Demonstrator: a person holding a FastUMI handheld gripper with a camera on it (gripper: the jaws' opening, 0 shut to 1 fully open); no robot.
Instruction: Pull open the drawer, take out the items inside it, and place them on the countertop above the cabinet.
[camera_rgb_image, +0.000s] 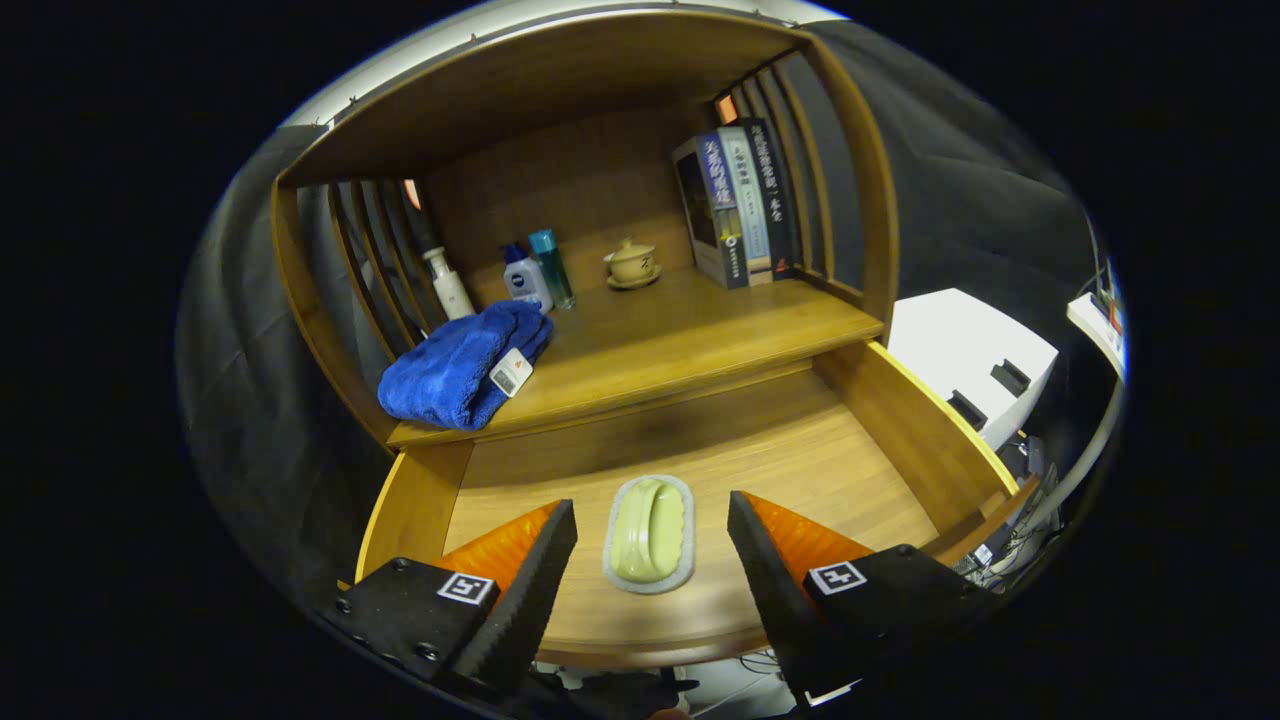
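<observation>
Drawer (900, 440): it stood pulled well out from under the counter, its wooden floor bare around the one item left in it, so the opening step looked done.
Soap dish (650, 533): a pale green dish on a grey oval base lay flat on the drawer floor, near the drawer's front edge and midway across its width, lengthwise along the pull direction, which suited a grasp across its narrow sides.
Tongs (652, 545): spread wide, one finger to each side of the soap dish and touching neither side (a clear gap showed on both), apparently lined up to straddle it before closing.
Counter (700, 330): the wooden surface just behind and above the drawer, where the dish was meant to go; free space lay in its middle.
Blue towel (465, 365): bunched at the counter's left front corner, a tag hanging from it; I judged it one item already taken out, though that cannot be confirmed.
Back of the counter: bottles (528, 275), a lidded cup on a saucer (632, 263) and upright books (740, 205) stood well behind the drawer, out of the way.
Risk: the dish looked glossy and might slip.
</observation>
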